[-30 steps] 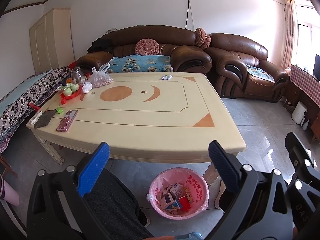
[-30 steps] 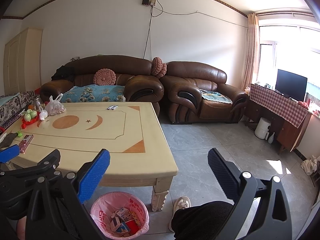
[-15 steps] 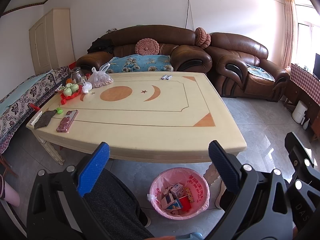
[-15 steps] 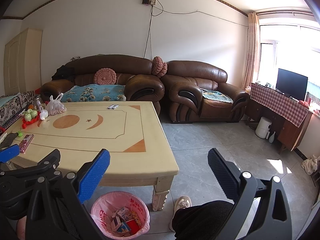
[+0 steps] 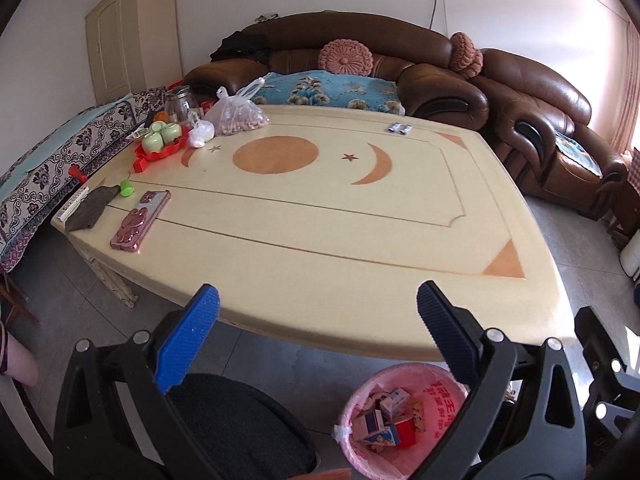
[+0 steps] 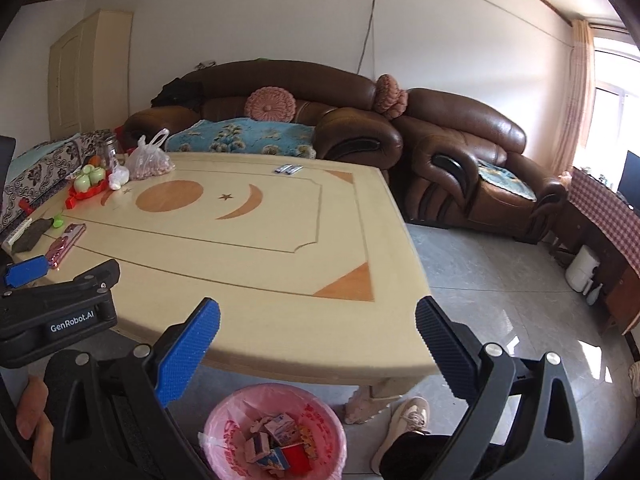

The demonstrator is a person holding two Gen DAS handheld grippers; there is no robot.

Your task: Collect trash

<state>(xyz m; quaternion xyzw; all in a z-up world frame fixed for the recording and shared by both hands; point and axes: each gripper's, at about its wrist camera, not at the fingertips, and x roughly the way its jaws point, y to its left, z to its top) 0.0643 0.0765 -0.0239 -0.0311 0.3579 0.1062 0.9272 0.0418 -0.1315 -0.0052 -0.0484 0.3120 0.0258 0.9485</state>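
Observation:
A pink-lined trash bin (image 5: 404, 420) stands on the floor under the near edge of the cream table (image 5: 320, 240); it holds several small cartons and wrappers. It also shows in the right wrist view (image 6: 276, 432). Two small silver wrappers (image 5: 399, 128) lie near the table's far edge, also seen in the right wrist view (image 6: 288, 168). My left gripper (image 5: 318, 314) is open and empty over the table's near edge. My right gripper (image 6: 318, 314) is open and empty, to the right of the left one (image 6: 24, 272).
At the table's left end are a pink phone (image 5: 140, 220), a dark cloth (image 5: 90, 208), a red fruit tray (image 5: 162, 146), a jar (image 5: 180, 100) and plastic bags (image 5: 236, 114). Brown sofas (image 5: 400, 68) stand behind. My shoe (image 6: 400, 424) is beside the table leg.
Both grippers have moved forward and lower toward the table, so the table looks nearer. Both stay open and empty.

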